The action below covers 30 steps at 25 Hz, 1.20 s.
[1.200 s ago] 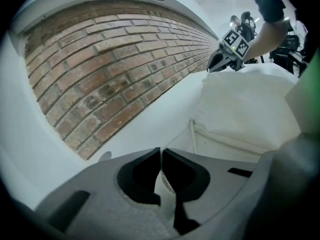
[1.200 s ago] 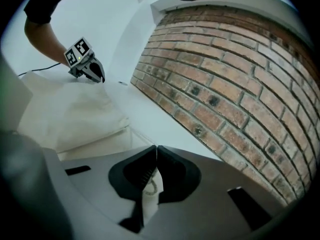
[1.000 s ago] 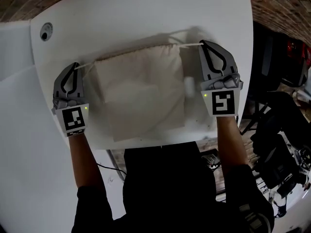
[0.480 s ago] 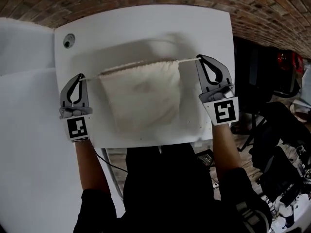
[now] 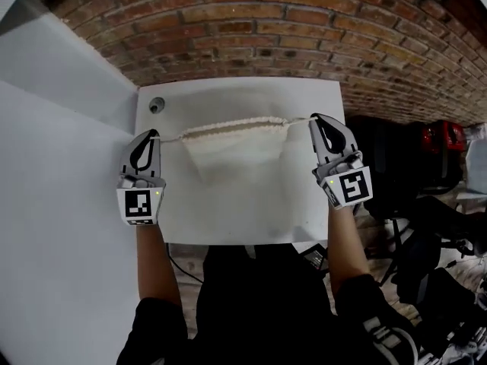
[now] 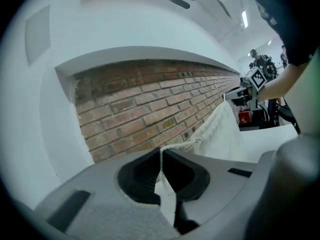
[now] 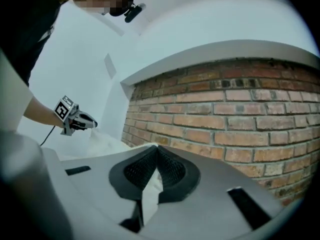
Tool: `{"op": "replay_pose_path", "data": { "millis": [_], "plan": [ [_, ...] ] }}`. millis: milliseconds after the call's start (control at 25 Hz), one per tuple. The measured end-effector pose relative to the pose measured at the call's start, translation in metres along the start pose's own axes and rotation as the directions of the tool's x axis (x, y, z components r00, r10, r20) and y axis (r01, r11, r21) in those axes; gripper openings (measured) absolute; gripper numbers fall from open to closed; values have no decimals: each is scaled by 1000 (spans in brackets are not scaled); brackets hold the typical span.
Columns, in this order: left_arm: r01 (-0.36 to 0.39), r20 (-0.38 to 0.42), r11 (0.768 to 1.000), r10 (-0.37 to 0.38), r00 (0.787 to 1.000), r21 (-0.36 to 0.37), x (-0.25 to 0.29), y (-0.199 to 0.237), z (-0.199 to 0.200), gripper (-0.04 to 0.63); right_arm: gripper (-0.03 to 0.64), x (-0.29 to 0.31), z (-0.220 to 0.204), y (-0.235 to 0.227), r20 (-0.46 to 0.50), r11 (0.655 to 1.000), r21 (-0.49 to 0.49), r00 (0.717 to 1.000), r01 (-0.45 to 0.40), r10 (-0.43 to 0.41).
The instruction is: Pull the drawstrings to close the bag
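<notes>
A cream cloth bag (image 5: 232,158) hangs in the air above the white table (image 5: 319,105), stretched between both grippers, its gathered mouth (image 5: 232,126) forming a taut line at the top. My left gripper (image 5: 154,135) is shut on the left drawstring (image 5: 169,138); in the left gripper view the cord (image 6: 161,150) is pinched between the pads, with the bag (image 6: 225,134) beyond. My right gripper (image 5: 314,119) is shut on the right drawstring (image 5: 298,119); white cord shows at its jaw tips (image 7: 156,147). The right gripper view shows the left gripper (image 7: 80,121) far off with the bag (image 7: 107,143).
A brick wall (image 5: 251,29) stands behind the table, and a white panel (image 5: 61,128) to the left. A round cable hole (image 5: 156,105) sits in the table's far left corner. Dark equipment and a red object (image 5: 437,139) crowd the floor on the right.
Both grippers have risen, lifting the bag off the table until it hangs between them. The bag's mouth has gathered narrower. The head camera has tilted up, bringing the brick wall into view.
</notes>
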<state>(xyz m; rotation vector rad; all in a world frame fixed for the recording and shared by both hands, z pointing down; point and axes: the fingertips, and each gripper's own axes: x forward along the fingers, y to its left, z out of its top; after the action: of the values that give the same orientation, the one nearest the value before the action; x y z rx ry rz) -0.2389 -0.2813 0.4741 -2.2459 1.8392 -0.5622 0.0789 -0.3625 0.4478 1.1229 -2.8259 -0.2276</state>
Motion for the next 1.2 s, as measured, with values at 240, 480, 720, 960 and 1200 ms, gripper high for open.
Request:
{"op": "replay_pose_path", "data": {
  "millis": [240,480,720,960,1200],
  "plan": [
    [23,169,999,-17,986,-34,-19,25,69,20,6,-15,81,2,143,1000,10,990,-16,14],
    [32,337,999,-24,941,-19,-55,47,129,20,6,-46,148,11,227,998,41,973,42,-50],
    [69,406,998,-64,912,0,-110,56,160,20,6,-84,197,43,262,996,28,961,85,-89],
    [80,475,997,-69,877,-2,-160,68,189,20,6,-120,249,70,337,992,11,934,125,-121],
    [53,534,998,-53,844,16,-197,87,221,20,6,-143,292,82,386,982,-7,906,189,-172]
  ]
}}
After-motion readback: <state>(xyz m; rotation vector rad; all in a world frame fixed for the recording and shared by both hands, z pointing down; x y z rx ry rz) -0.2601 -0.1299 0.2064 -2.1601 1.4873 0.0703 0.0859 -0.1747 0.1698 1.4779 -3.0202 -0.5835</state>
